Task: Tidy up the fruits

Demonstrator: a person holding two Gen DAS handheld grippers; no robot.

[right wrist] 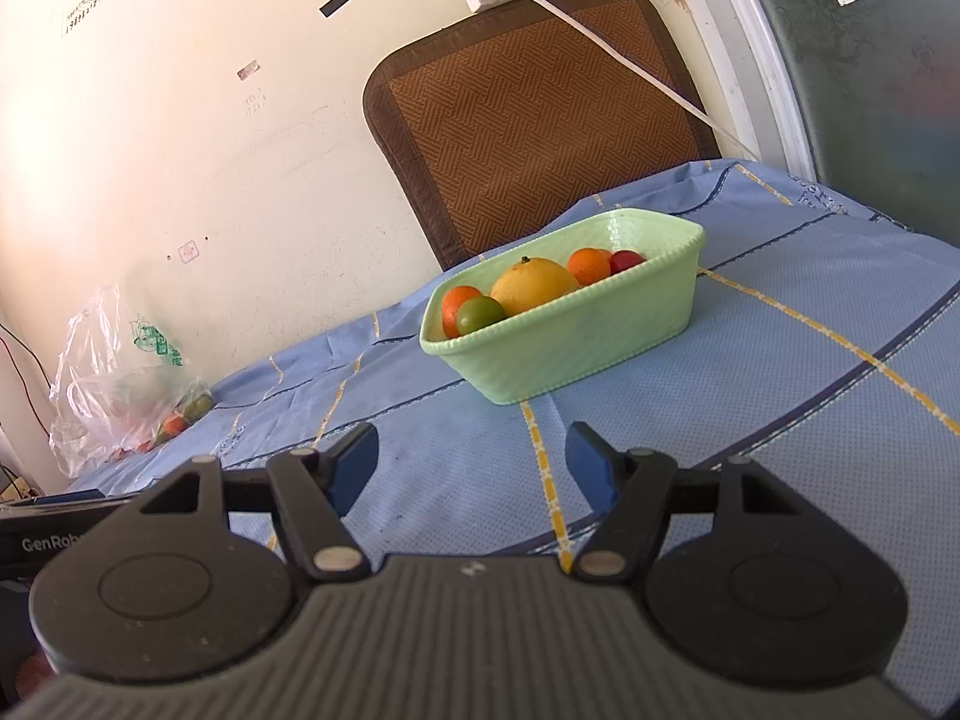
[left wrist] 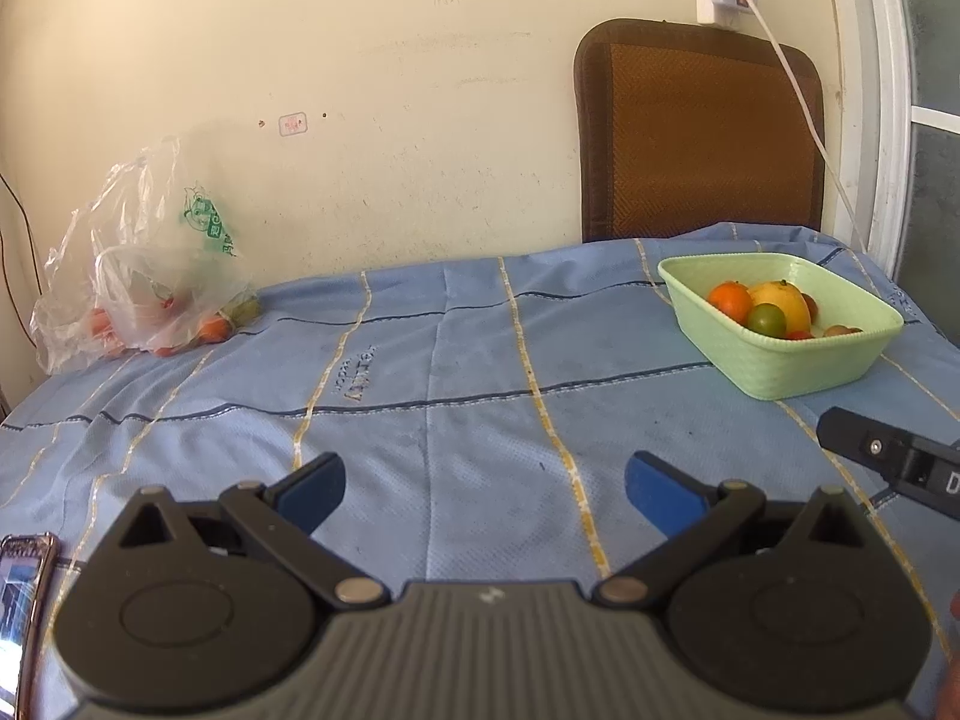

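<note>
A pale green basket (left wrist: pixel 798 360) stands on the blue cloth at the right; it also shows in the right wrist view (right wrist: pixel 576 342). It holds a large yellow fruit (right wrist: pixel 531 285), oranges (right wrist: pixel 588 264), a green fruit (right wrist: pixel 478 313) and a small red fruit (right wrist: pixel 625 260). A clear plastic bag (left wrist: pixel 144 294) with more fruit lies at the far left by the wall, and shows in the right wrist view (right wrist: pixel 120 402). My left gripper (left wrist: pixel 483 489) is open and empty above the cloth. My right gripper (right wrist: pixel 474 462) is open and empty, short of the basket.
A blue striped cloth (left wrist: pixel 456 372) covers the table. A brown woven mat (left wrist: pixel 702 132) leans on the wall behind the basket, with a white cable (left wrist: pixel 804 108) across it. A phone (left wrist: pixel 21 588) lies at the left edge. The right gripper's body (left wrist: pixel 894 450) shows at the right.
</note>
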